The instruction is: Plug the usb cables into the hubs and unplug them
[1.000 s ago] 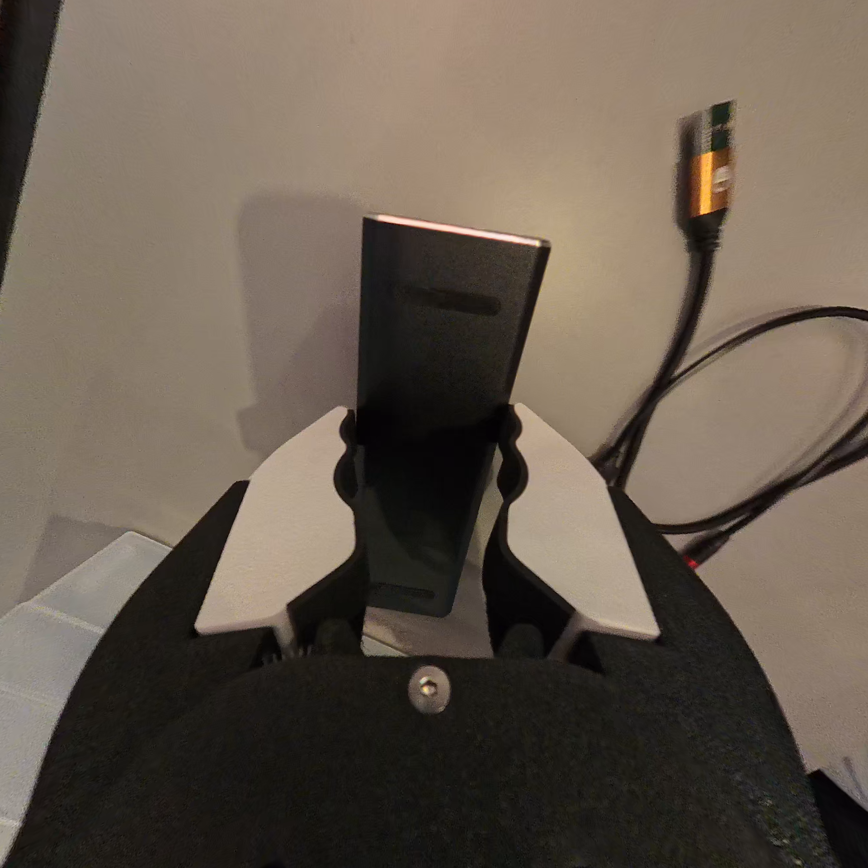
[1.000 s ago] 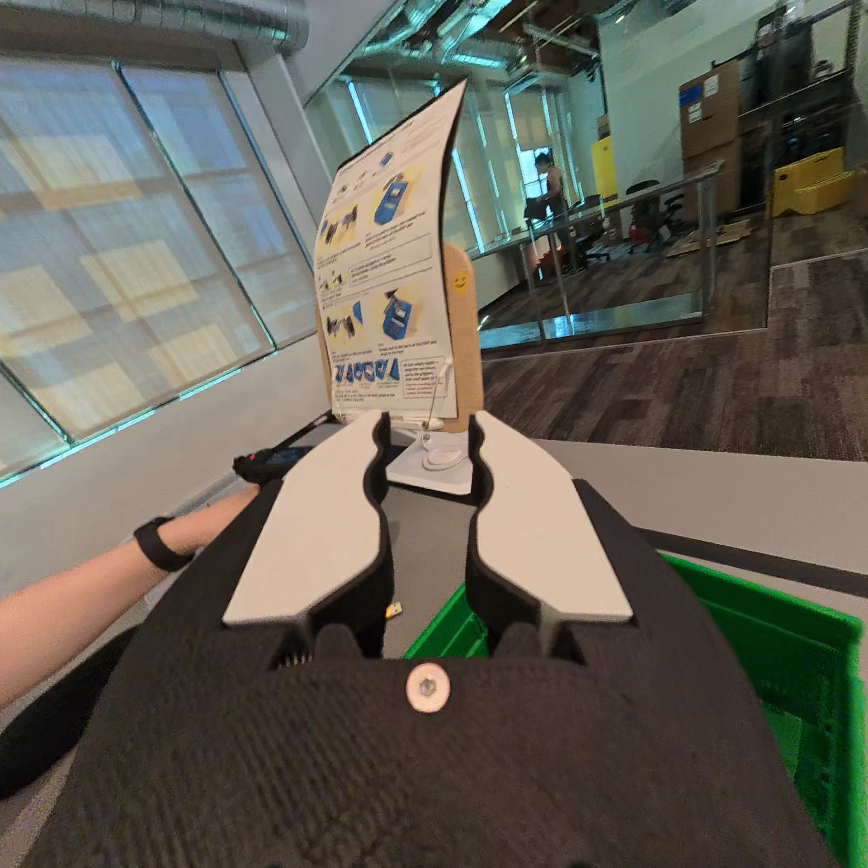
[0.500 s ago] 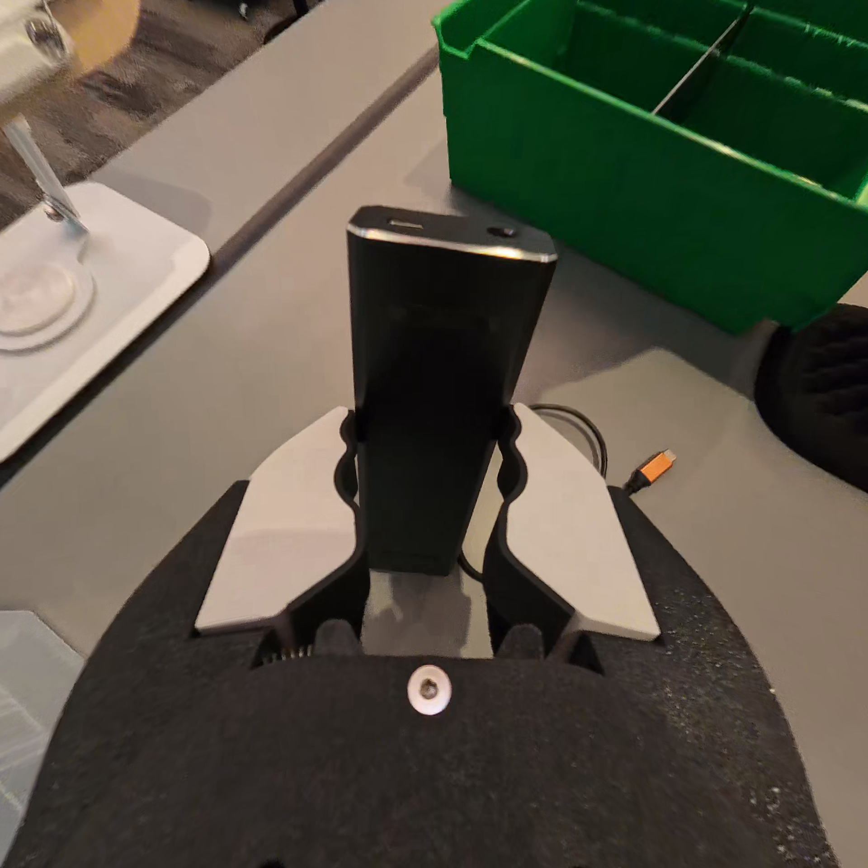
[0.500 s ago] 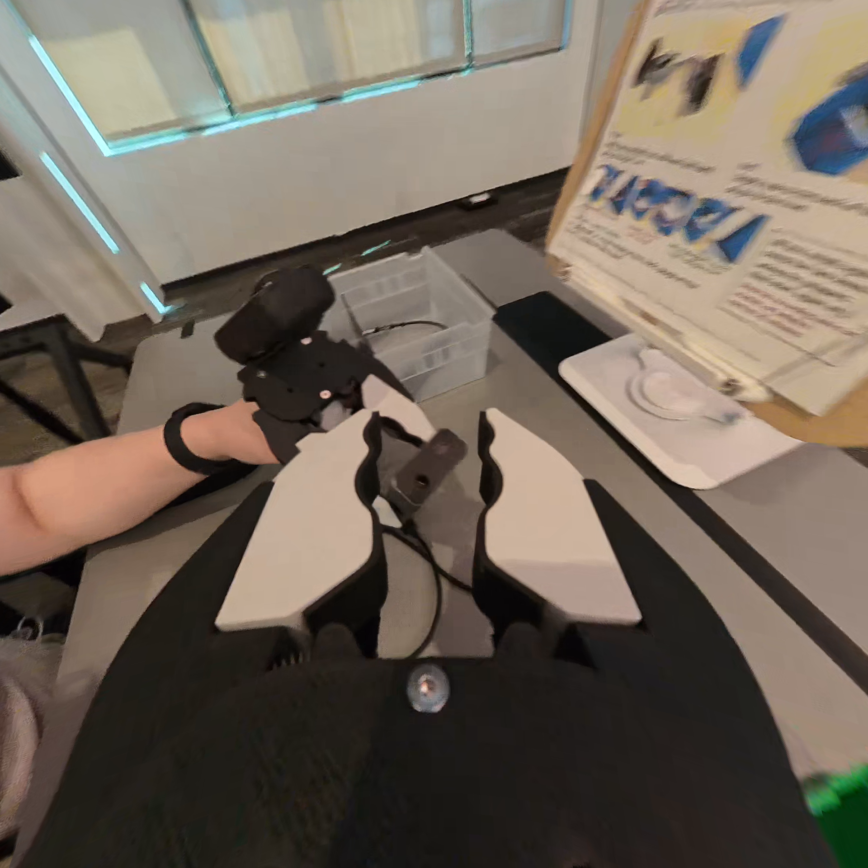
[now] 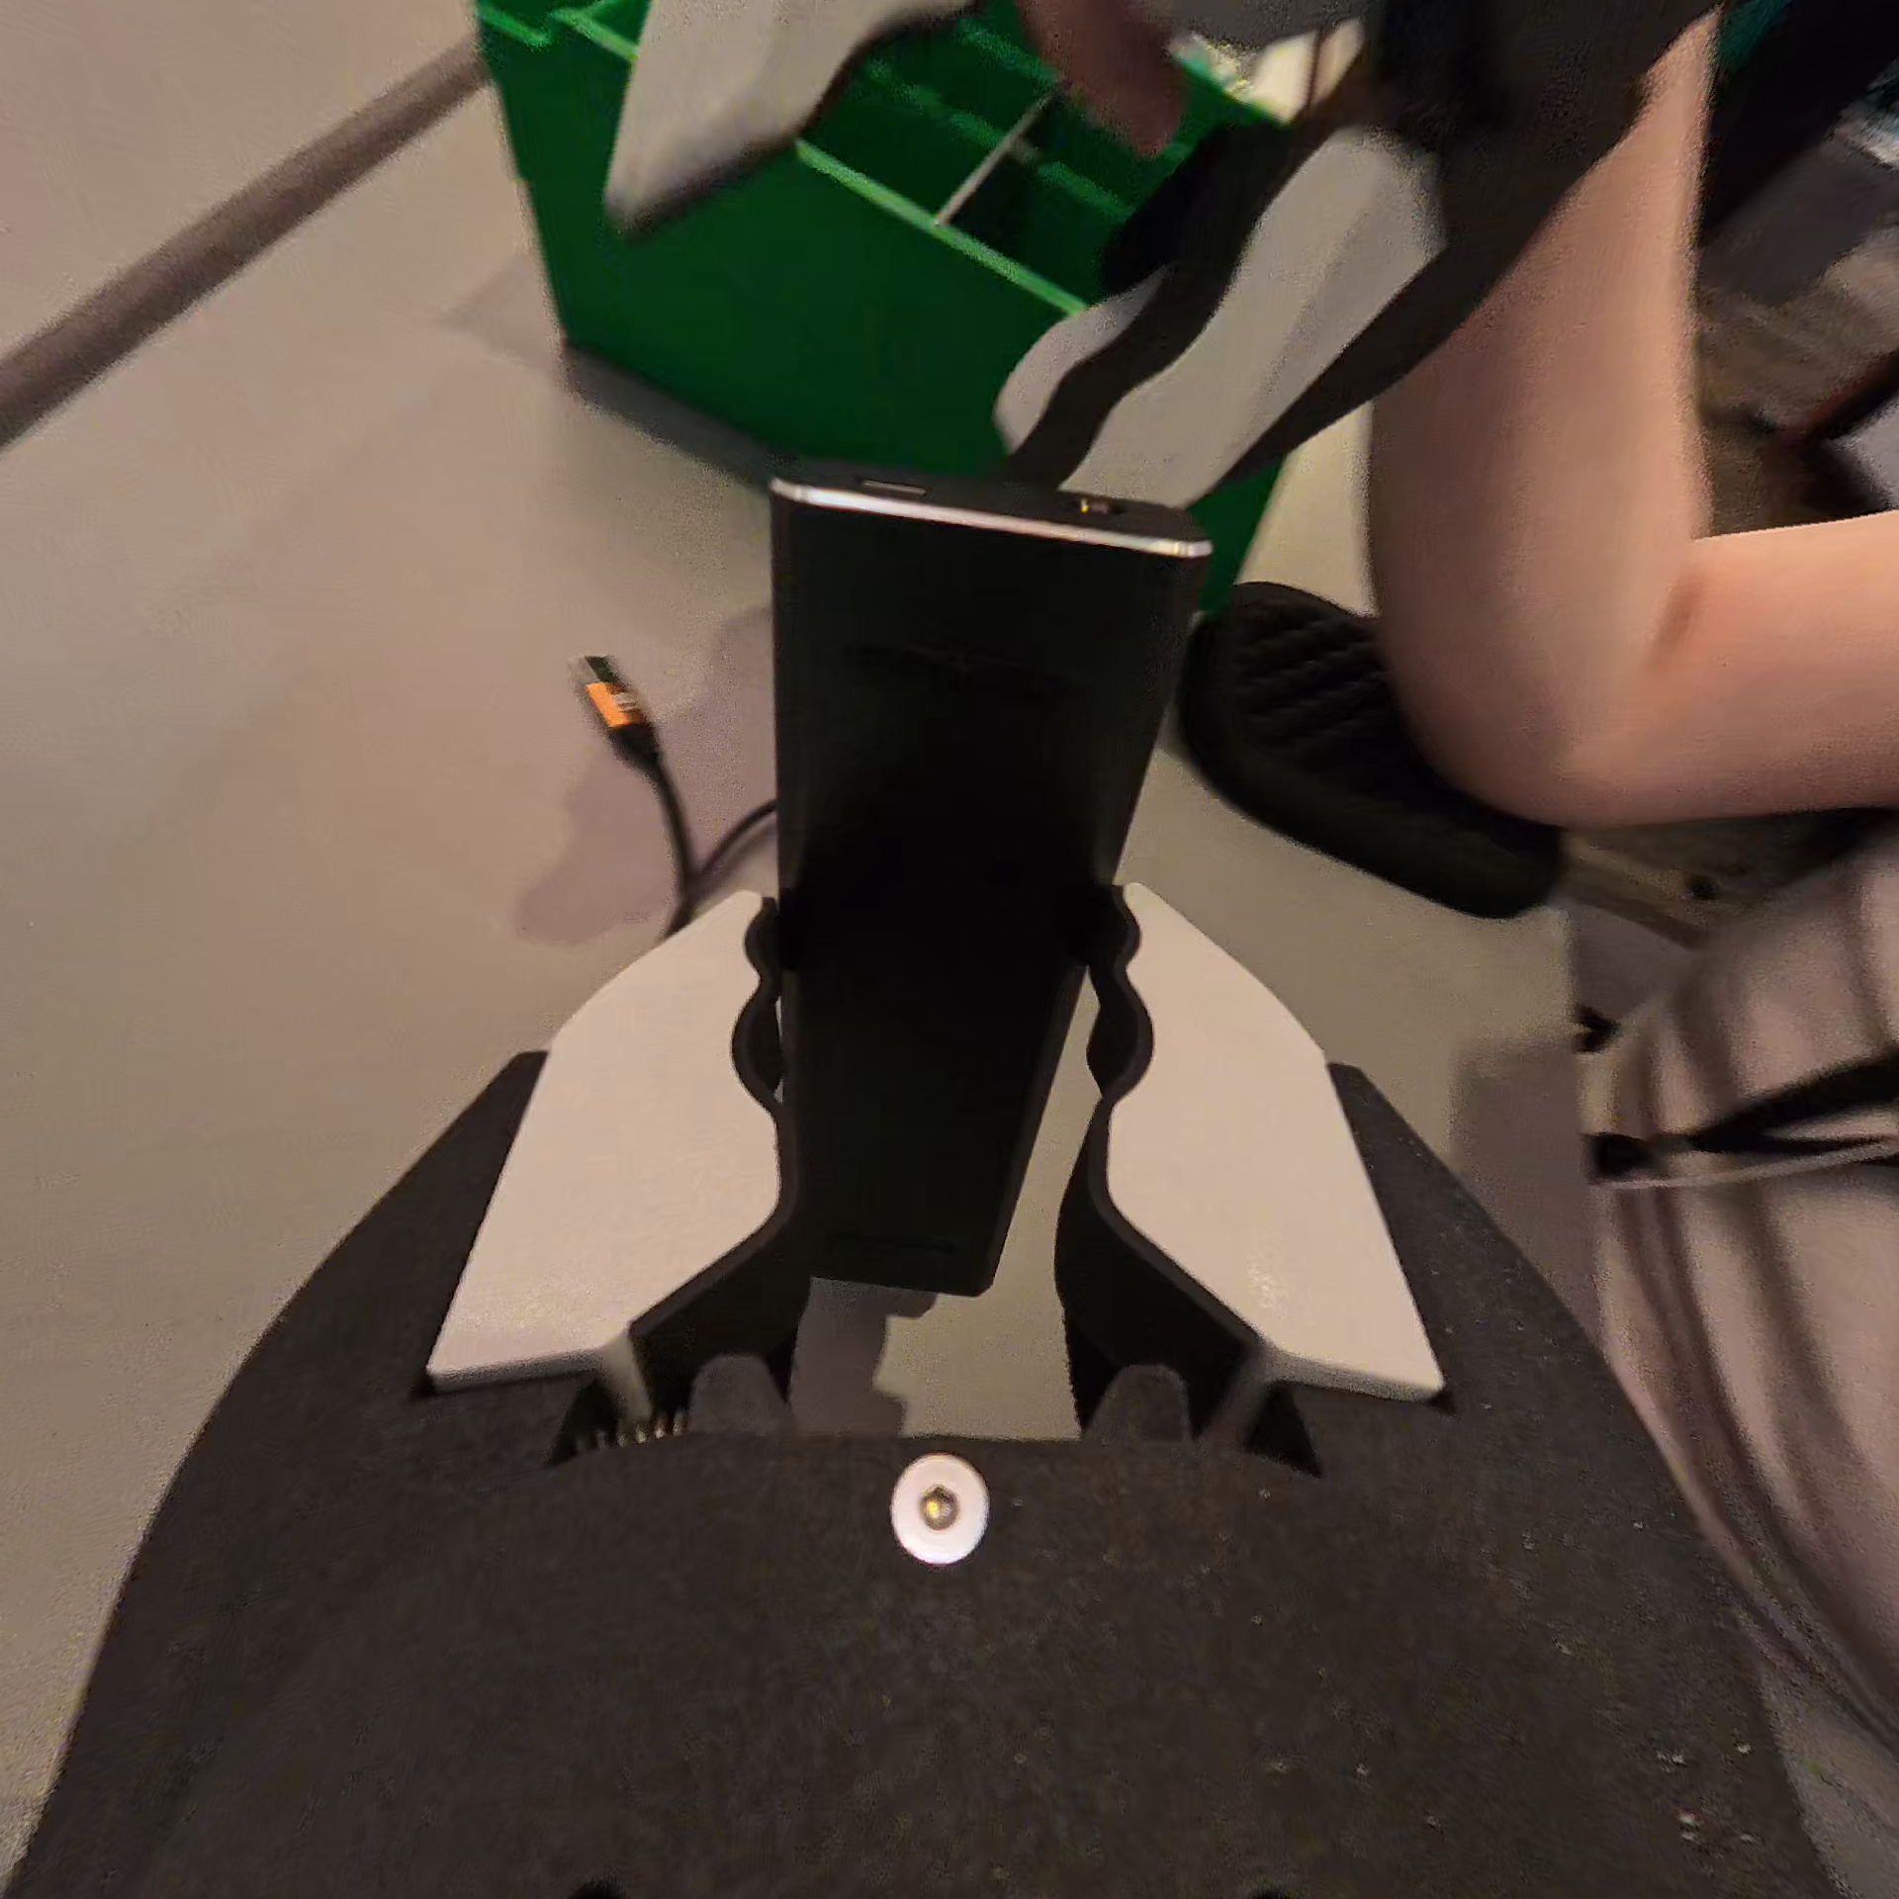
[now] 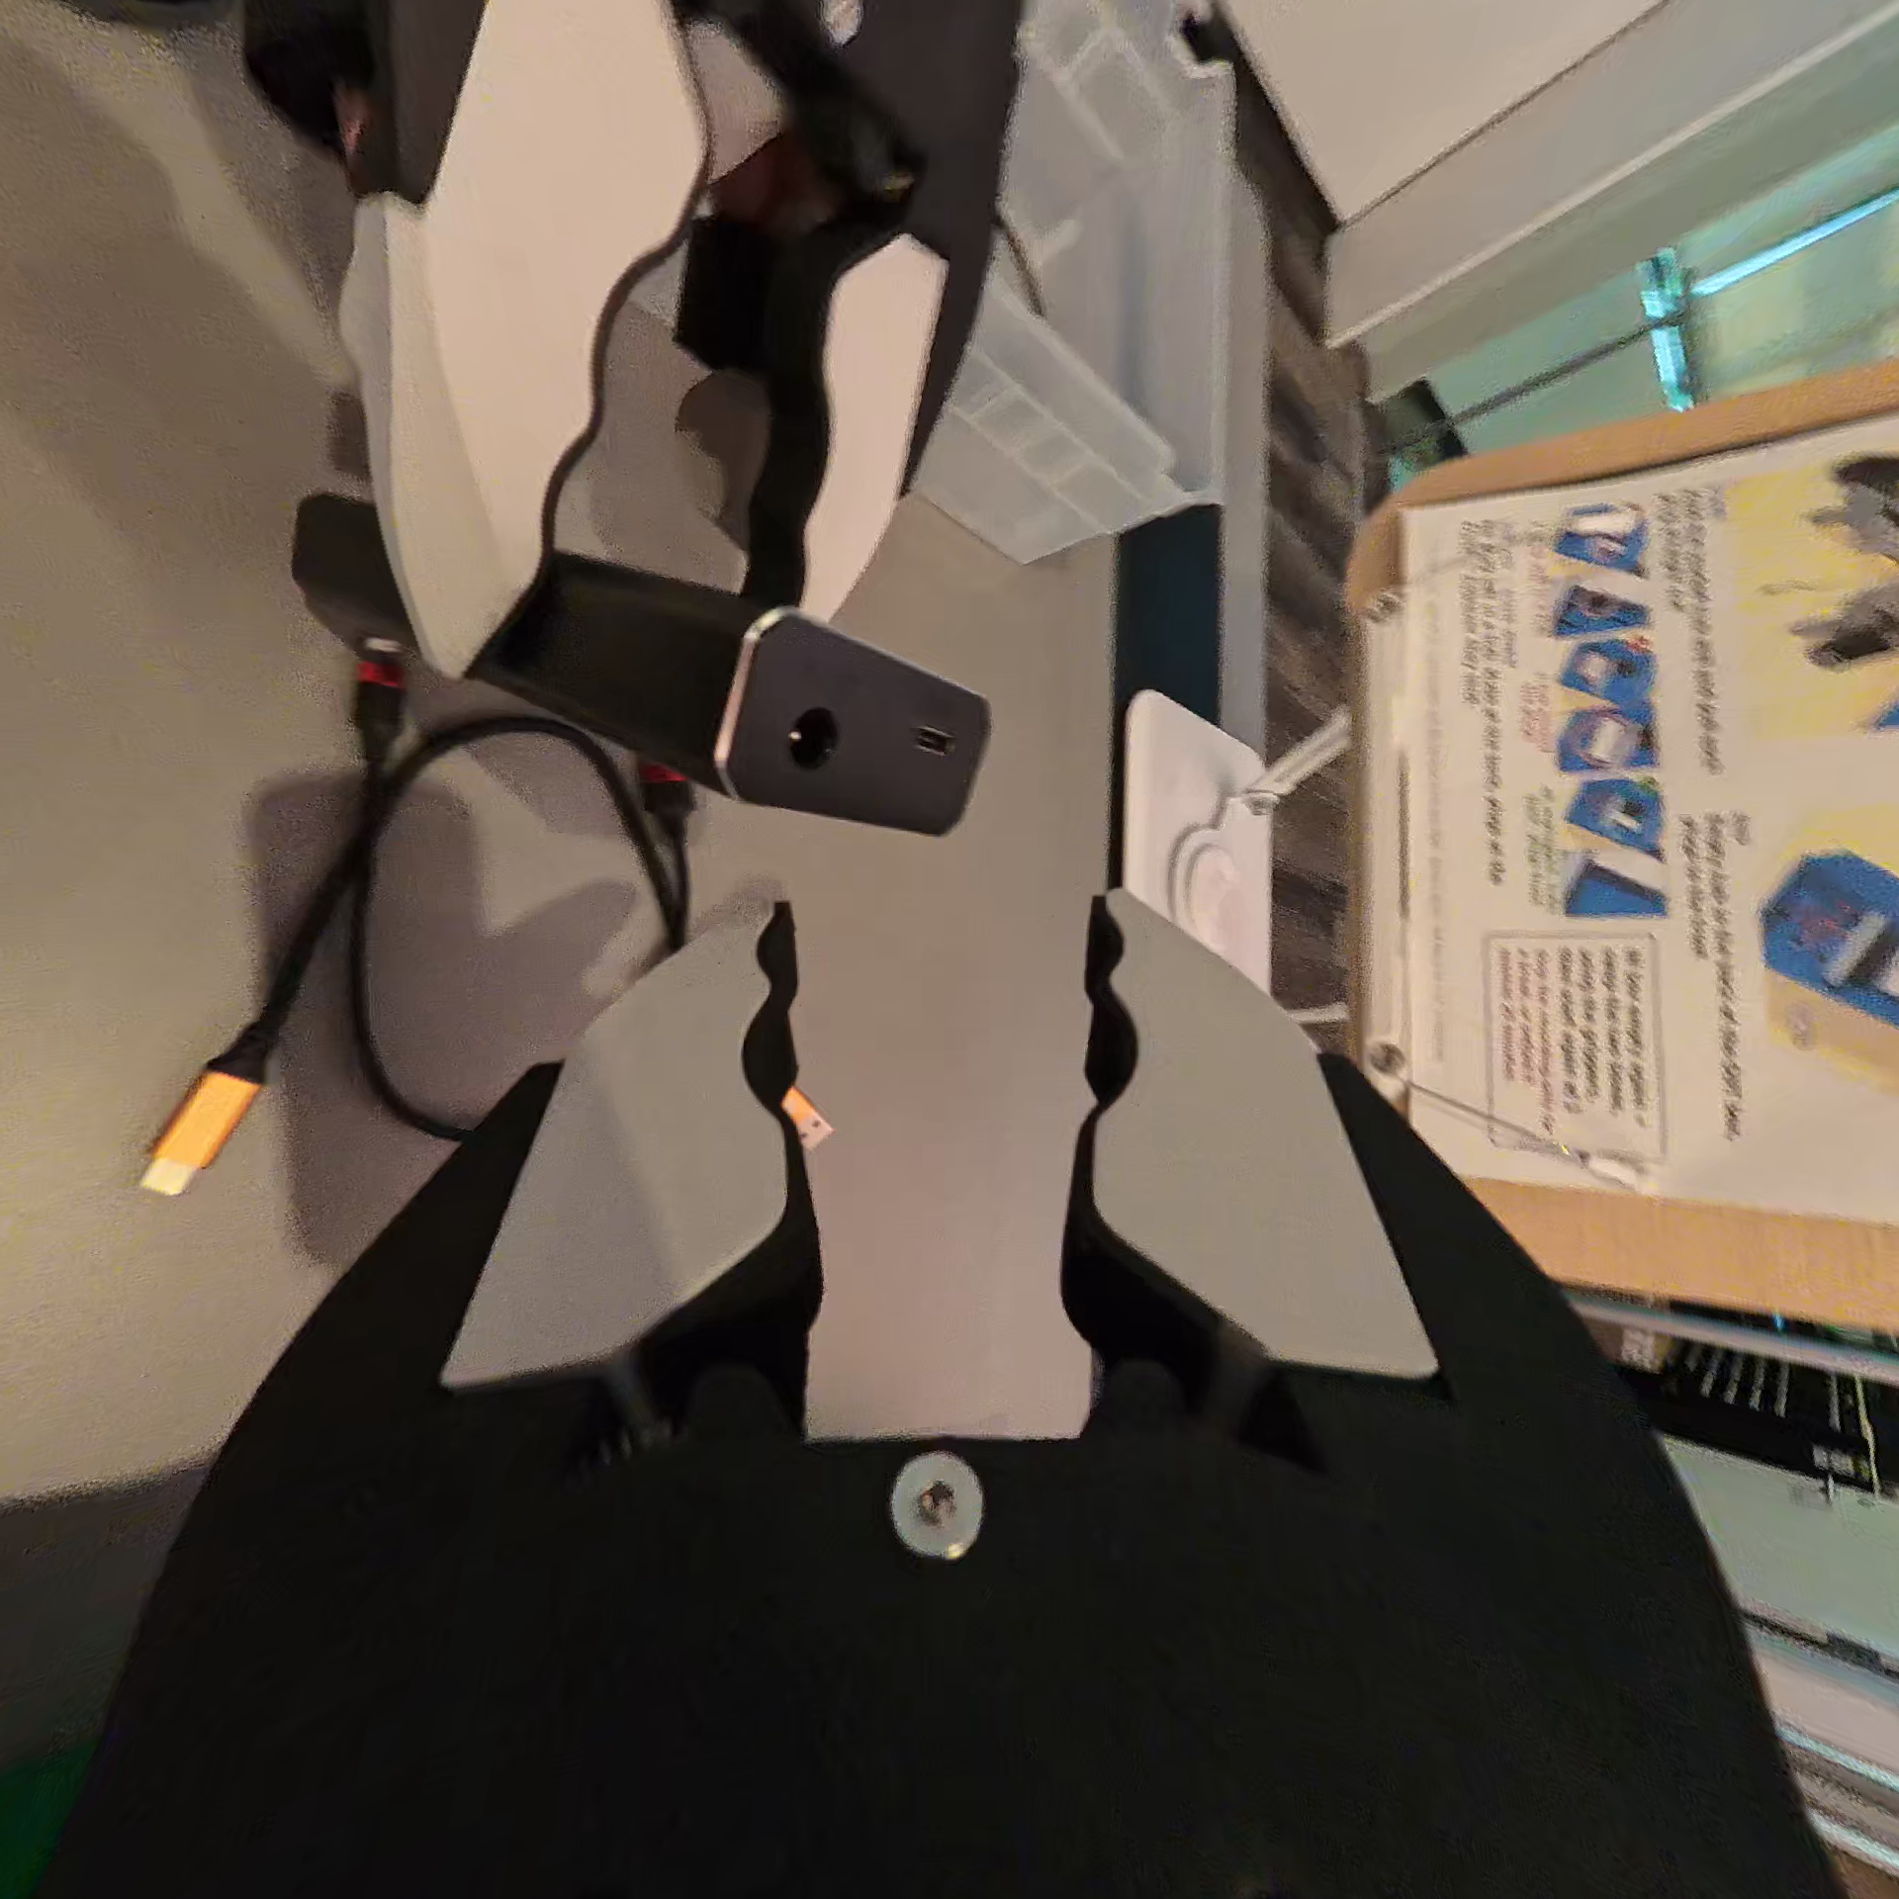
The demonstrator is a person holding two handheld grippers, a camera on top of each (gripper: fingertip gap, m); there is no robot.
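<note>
My left gripper is shut on a black USB hub and holds it above the grey table with its silver-edged port end pointing away. In the right wrist view the hub's end face points toward my right gripper, which is open, empty and a short way in front of it. The left gripper shows there from the front. Black cables with red-collared plugs hang at the hub's underside. Two loose orange plugs lie on the table; one also shows in the left wrist view. The right gripper shows blurred above the hub.
A green divided bin stands beyond the hub. A person's forearm fills the right side. A clear plastic box, a white stand base and a printed sheet on a brown board lie at the table's far side.
The right gripper has swung down to face the hub's end, close in, with its fingers spread wider. The left gripper has kept the hub and turned, so the right gripper and forearm now show.
</note>
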